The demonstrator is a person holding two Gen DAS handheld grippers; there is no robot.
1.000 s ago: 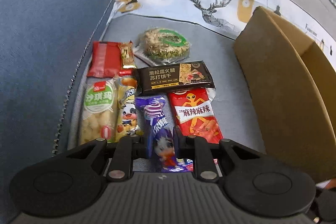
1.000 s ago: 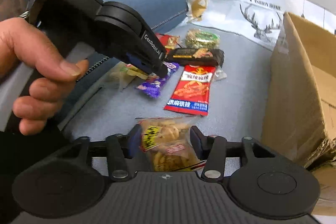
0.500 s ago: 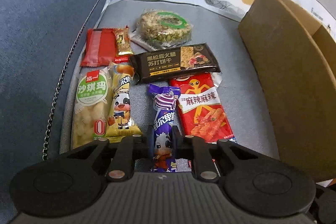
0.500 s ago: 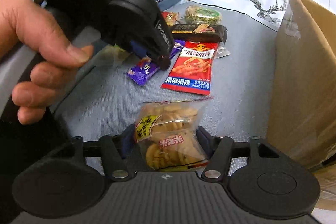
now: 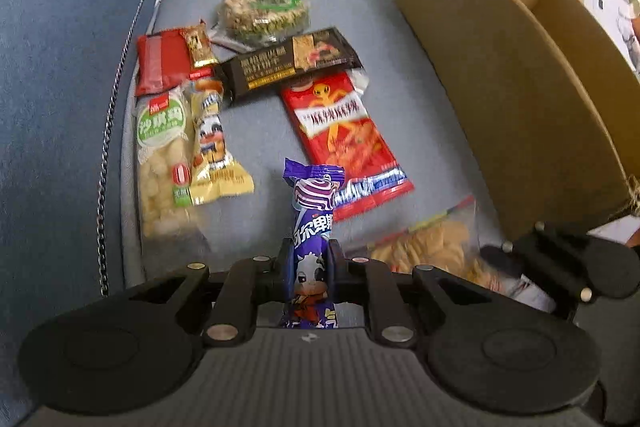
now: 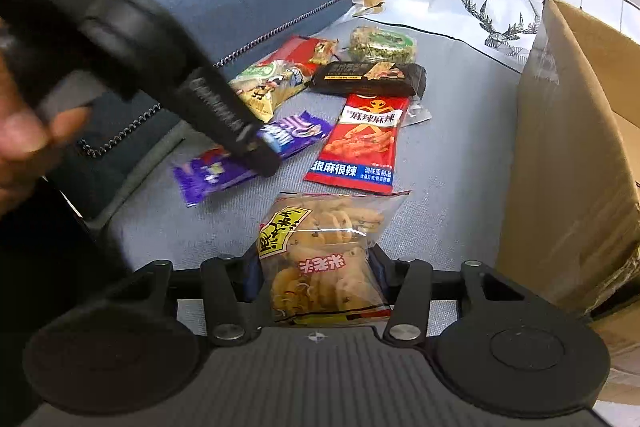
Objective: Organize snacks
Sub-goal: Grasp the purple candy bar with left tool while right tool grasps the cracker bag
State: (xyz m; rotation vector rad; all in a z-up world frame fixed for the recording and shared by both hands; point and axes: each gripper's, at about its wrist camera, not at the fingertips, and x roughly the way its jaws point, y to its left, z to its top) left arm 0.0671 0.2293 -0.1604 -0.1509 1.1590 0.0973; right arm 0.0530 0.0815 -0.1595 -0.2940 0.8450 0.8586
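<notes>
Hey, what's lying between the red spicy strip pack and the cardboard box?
Nothing: in both wrist views only bare grey cushion separates the red pack from the box.

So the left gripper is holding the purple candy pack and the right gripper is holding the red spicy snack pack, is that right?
Not quite. The left gripper does hold the purple candy pack, but the right gripper holds the clear bag of crackers. The right wrist view shows the red spicy snack pack lying on the cushion.

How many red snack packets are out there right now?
2. The plain red foil packet lies far left beside the blue cushion; the red spicy-strip packet with an orange figure lies mid-seat. Others could be hidden inside the cardboard box.
</notes>
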